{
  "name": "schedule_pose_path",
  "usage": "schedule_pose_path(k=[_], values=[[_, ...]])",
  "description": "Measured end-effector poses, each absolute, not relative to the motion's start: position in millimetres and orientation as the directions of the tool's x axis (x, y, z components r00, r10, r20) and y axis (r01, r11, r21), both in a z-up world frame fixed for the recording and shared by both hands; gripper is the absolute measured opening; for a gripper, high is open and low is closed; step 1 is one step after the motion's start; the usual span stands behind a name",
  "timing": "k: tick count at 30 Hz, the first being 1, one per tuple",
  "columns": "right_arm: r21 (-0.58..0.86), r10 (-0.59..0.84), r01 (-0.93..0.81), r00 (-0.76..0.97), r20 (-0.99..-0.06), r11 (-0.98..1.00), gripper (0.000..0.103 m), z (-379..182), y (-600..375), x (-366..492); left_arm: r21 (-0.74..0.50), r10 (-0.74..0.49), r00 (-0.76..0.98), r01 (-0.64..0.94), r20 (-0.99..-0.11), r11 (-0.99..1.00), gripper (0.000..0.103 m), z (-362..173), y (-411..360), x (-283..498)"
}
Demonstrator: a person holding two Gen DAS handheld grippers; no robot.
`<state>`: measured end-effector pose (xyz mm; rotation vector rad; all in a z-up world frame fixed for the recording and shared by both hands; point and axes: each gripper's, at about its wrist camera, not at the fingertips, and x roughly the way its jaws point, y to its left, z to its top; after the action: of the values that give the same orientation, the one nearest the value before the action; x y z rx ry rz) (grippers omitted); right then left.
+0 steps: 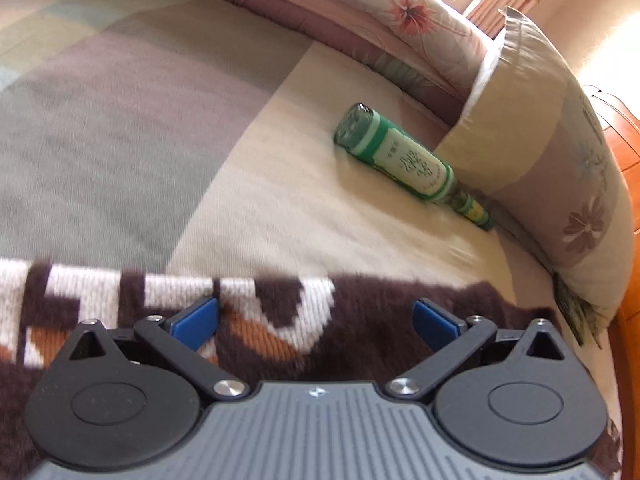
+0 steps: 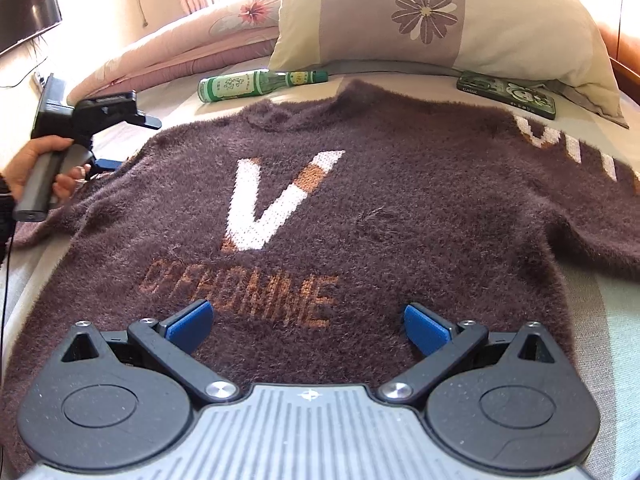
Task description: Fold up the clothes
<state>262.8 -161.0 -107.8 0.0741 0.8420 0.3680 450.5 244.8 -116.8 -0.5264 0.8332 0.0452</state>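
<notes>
A brown sweater lies spread flat on the bed, its collar toward the pillow. Both the left tool and the right tool gape wide over it, gripping nothing. A green bottle lies beside the pillow.

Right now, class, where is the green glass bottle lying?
The green bottle lies on its side on the bed, just beyond the brown sweater collar, its neck pointing toward the flowered pillow.
</notes>
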Motion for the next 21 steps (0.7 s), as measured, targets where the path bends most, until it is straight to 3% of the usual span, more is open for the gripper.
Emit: schedule_pose_path(k=[6, 11, 15, 21], values=[[0.208, 0.345, -0.287, 0.607, -0.716, 0.935, 0.103, -108, -162, 263, -0.459, -0.153, 0.699, -0.274, -0.698, 0.845, 0.101, -104, 251, 453], [0.212, 0.345, -0.281, 0.606, -0.717, 0.936, 0.103, -107, -163, 263, -0.501, -0.296, 0.684, -0.117, -0.666, 0.858, 0.102, -85, 219, 424], [0.207, 0.343, -0.284, 0.607, -0.717, 0.936, 0.103, -107, -162, 263, -0.440, -0.264, 0.634, -0.135, -0.727, 0.888, 0.102, -102, 210, 430], [0.194, 0.337, -0.290, 0.608, -0.719, 0.937, 0.103, -109, -161, 264, -0.482, -0.204, 0.694, -0.231, -0.690, 0.846, 0.102, -112, 227, 458]])
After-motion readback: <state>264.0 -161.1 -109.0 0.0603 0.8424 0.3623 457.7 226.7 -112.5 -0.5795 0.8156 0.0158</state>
